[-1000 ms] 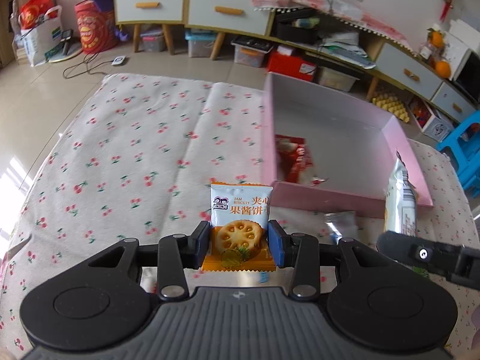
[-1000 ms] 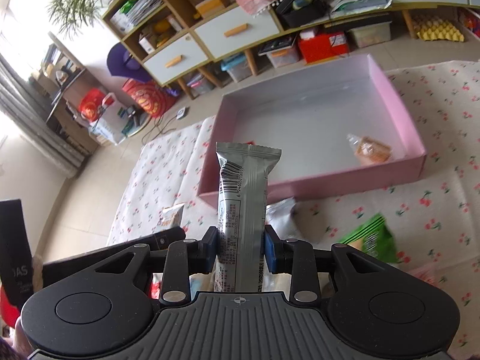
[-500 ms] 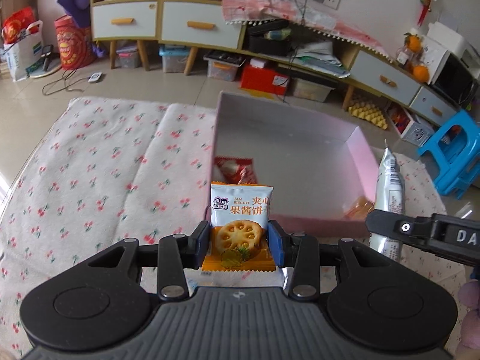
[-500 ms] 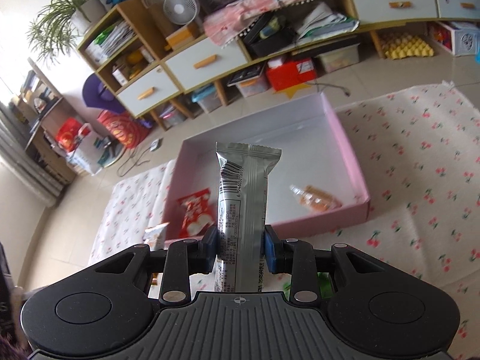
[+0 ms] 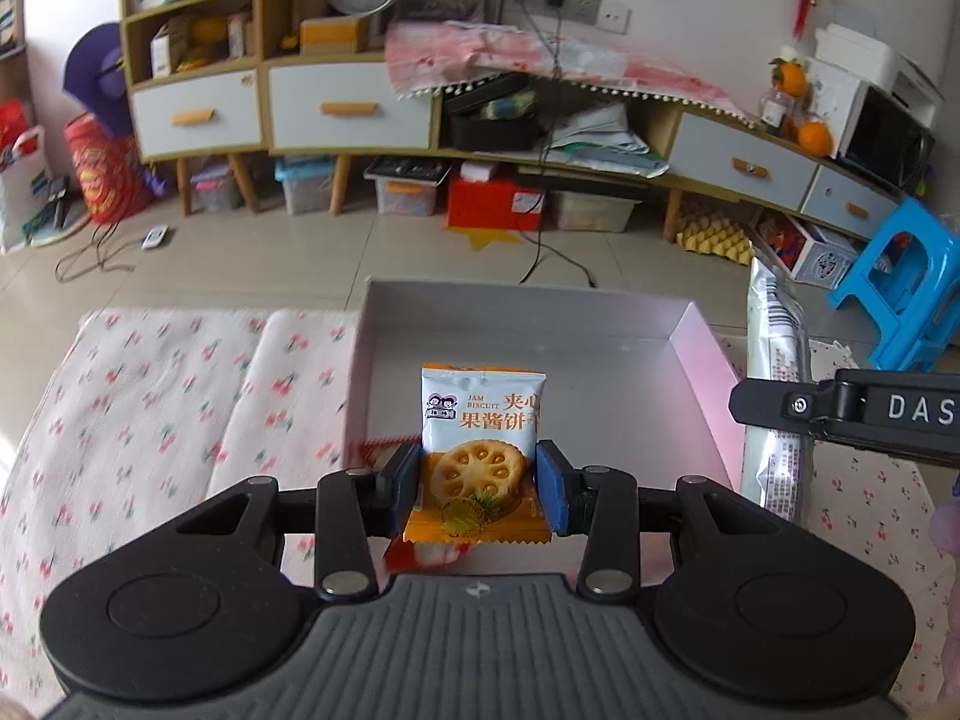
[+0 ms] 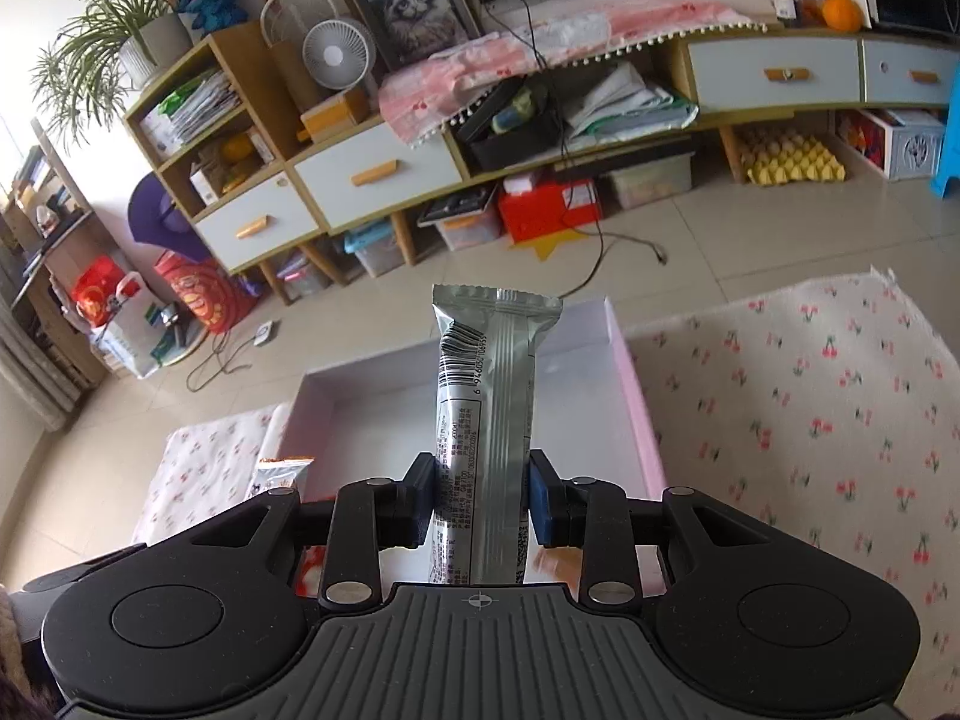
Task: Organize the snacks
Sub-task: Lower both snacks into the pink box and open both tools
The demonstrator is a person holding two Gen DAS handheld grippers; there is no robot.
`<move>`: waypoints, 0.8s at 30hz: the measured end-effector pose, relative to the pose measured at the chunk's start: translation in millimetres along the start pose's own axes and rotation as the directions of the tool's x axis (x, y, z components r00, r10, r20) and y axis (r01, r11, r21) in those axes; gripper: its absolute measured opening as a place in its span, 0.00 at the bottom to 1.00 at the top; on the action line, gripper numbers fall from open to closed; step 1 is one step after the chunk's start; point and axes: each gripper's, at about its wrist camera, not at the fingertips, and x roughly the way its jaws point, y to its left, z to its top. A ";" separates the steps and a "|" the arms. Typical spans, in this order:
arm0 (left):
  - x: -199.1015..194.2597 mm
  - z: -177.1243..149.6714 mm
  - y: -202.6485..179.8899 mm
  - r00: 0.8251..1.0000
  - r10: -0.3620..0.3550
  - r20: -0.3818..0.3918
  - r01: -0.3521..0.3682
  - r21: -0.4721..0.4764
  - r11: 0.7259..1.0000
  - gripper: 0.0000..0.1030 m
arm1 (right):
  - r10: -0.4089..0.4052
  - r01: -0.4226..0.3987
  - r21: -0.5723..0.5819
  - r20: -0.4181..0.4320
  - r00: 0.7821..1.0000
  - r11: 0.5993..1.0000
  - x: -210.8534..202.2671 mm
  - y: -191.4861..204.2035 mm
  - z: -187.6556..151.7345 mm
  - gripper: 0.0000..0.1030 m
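Jam biscuit packet (image 5: 480,438) upright, pinched in left claw (image 5: 478,489) above pink box (image 5: 690,324) | silver snack bar (image 6: 486,438) upright, clamped in right claw (image 6: 480,498) over same box | box on cherry-print cloth (image 6: 810,420)

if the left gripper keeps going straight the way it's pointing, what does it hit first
Probably the pale floor of the pink box. The left gripper, shut on the jam biscuit packet, points down into it; depth is uncertain.
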 end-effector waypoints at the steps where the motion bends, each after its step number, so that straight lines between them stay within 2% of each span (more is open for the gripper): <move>1: 4.1 1.6 -2.2 1.000 0.000 0.001 0.000 0.008 1.000 0.37 | -0.003 0.003 -0.005 0.006 1.000 1.000 3.0 -1.8 1.9 0.30; 8: 28.4 3.9 -15.7 1.000 0.024 -0.005 -0.023 0.079 0.997 0.37 | -0.025 0.026 -0.036 0.036 0.999 0.999 25.0 -14.2 7.0 0.30; 18: 51.7 4.2 -24.0 0.998 0.054 -0.044 -0.049 0.105 0.993 0.37 | 0.012 -0.011 -0.034 0.030 0.999 0.999 50.2 -23.3 9.3 0.30; 22: 55.3 4.4 -24.8 0.998 0.049 -0.040 -0.045 0.089 0.995 0.39 | 0.036 -0.035 -0.014 0.033 0.999 0.999 51.9 -27.4 11.2 0.30; 24: 55.6 4.2 -24.4 0.998 0.049 -0.030 -0.046 0.081 0.996 0.44 | 0.049 -0.049 0.000 0.037 0.998 0.999 50.7 -29.3 11.7 0.32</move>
